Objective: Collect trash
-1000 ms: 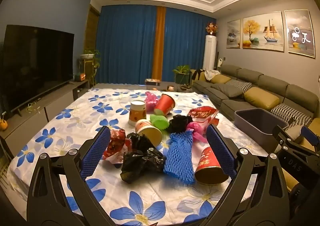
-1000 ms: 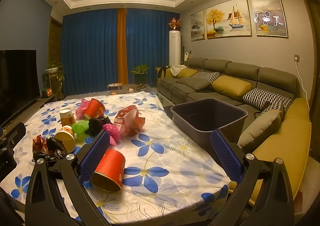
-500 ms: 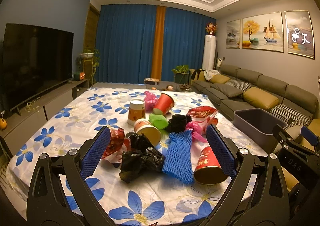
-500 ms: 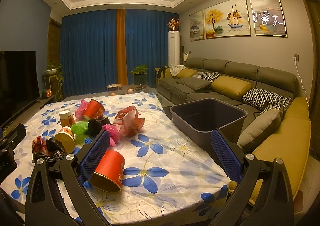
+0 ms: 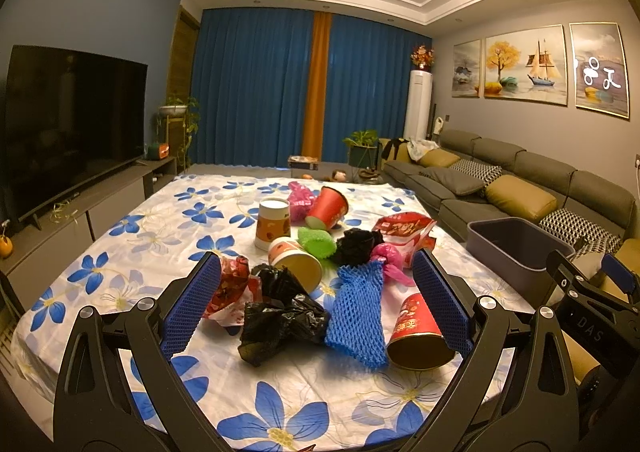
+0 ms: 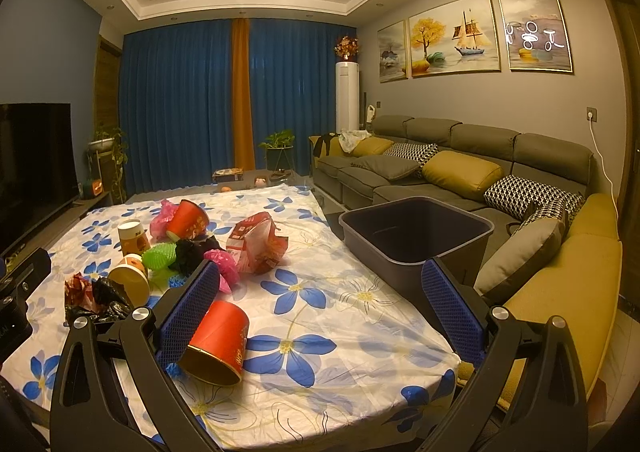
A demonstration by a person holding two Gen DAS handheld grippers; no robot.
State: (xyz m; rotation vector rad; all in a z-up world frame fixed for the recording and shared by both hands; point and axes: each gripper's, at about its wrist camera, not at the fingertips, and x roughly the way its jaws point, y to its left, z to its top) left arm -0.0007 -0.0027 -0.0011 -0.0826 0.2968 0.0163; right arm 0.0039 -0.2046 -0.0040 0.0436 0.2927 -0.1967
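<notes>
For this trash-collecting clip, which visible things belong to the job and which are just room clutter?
Job:
red cup on its side
blue foam net
black plastic bag
red snack bag
grey bin
left gripper and right gripper, both open

Just there:
sofa
TV
paintings
</notes>
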